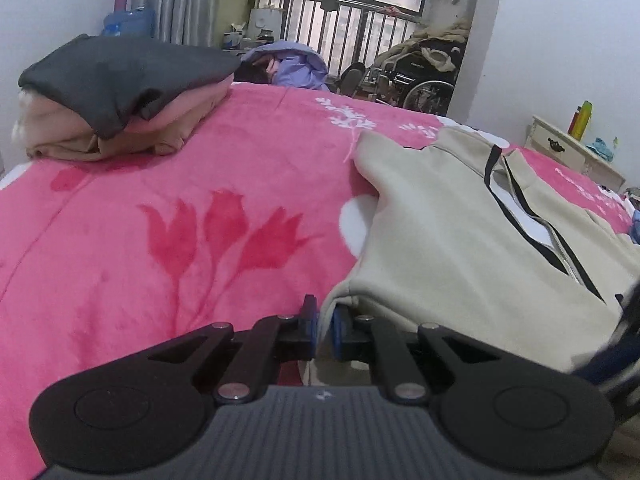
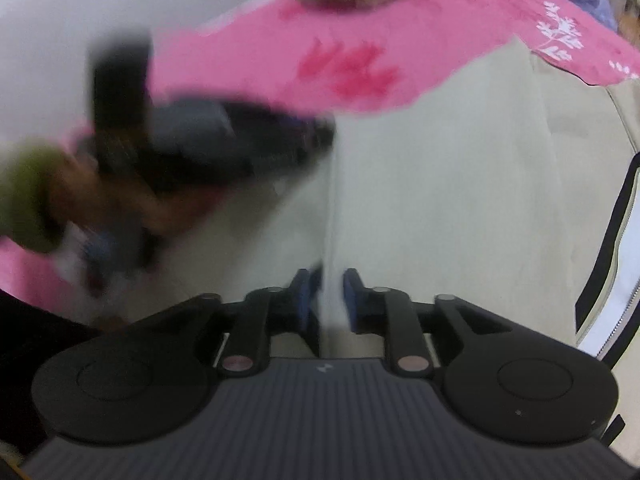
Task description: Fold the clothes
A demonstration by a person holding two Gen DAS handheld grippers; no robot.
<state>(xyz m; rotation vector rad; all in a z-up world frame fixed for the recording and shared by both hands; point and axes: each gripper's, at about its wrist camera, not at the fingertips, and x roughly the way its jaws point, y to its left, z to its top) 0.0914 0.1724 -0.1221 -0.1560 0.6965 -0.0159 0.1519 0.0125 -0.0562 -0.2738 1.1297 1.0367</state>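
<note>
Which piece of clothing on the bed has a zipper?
The beige jacket lying flat near both grippers; a black-edged zipper runs down it. The dark top and the pink clothes sit folded in a pile, with no zipper showing.

Home bedroom, pink floral blanket (image 1: 160, 220) on bed, nightstand (image 1: 568, 152), curtains (image 1: 180, 0), barred balcony window (image 1: 360, 0)

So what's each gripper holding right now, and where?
Both pinch the beige zip-up fleece jacket: left gripper its near corner, right gripper a raised fold.

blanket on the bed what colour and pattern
Pink blanket with red tulips and white sprigs; clearest in the left wrist view.
</note>
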